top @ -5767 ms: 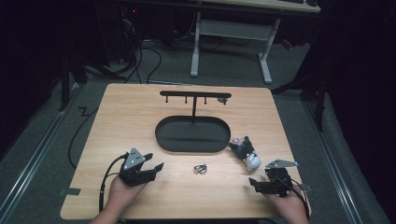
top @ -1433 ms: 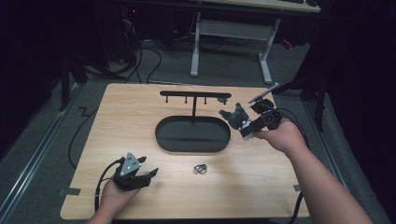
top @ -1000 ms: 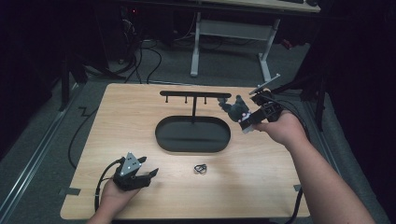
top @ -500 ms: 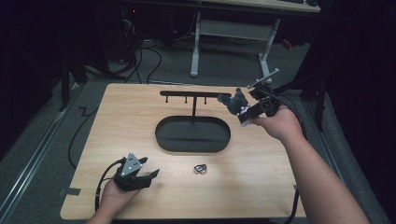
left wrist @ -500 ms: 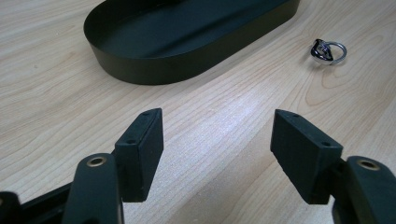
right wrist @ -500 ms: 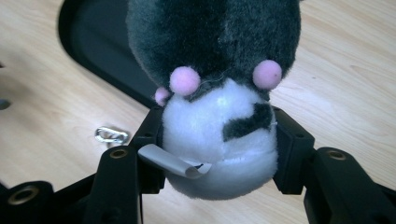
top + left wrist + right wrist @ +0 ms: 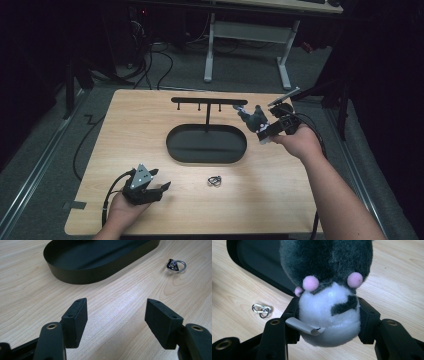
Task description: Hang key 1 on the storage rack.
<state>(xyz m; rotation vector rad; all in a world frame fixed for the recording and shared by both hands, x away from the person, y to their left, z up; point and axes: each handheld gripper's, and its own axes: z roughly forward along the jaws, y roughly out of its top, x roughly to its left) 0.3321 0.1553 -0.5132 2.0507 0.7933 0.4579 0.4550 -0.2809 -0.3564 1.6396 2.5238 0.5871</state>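
Holding plush toy (image 7: 329,290) in right gripper (image 7: 329,315), up beside hanger rack (image 7: 209,101).
Pads clenched on toy's white lower half, grey part pointing away from the hand, just off the rack's right end, above the table (image 7: 140,130) beside the black oval tray (image 7: 206,144). Left gripper (image 7: 116,320) rests near front left, jaws apart, nothing between. Metal ring clip (image 7: 215,181) lies in front of tray.

The plush toy (image 7: 329,290) is cut off by the top edge.
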